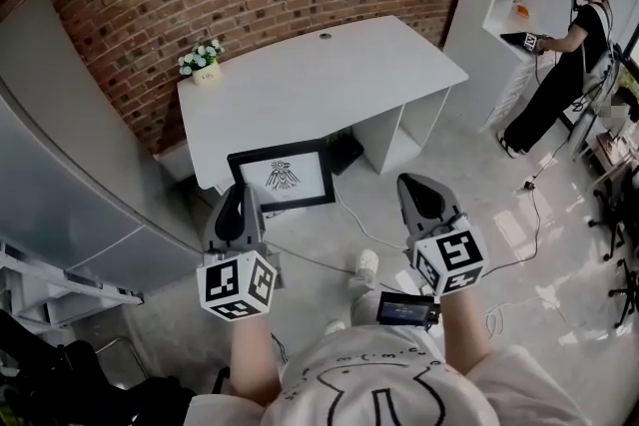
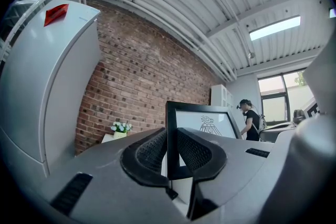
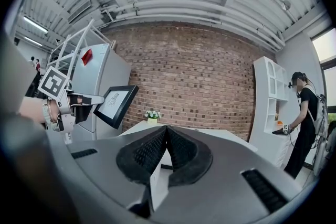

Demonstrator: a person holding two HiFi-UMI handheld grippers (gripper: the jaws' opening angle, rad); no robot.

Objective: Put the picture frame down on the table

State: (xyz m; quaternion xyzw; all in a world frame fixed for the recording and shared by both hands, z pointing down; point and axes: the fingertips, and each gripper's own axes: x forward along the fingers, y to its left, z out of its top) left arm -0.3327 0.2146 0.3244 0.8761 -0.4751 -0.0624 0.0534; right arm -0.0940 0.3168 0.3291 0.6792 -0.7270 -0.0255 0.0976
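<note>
Head view: my left gripper (image 1: 240, 200) holds the black-framed picture with a bird-like drawing (image 1: 283, 177) by its left edge. The picture is in the air just ahead of the jaws, upright, with the near edge of the white rectangular table (image 1: 329, 75) beyond it. My right gripper (image 1: 417, 190) hangs apart to the right and carries nothing.

Left gripper view: the ribbed black jaws are clamped on the frame's left side. The drawing faces right of them. A small pot of white flowers (image 2: 121, 127) stands ahead to the left, against the red brick wall (image 2: 142, 76).

Right gripper view: the jaws are pressed together with nothing between them. The table stretches ahead. Off to the left, the other gripper grips the tilted frame. A person in black (image 3: 304, 113) stands far right by a white shelf unit (image 3: 268, 97).
</note>
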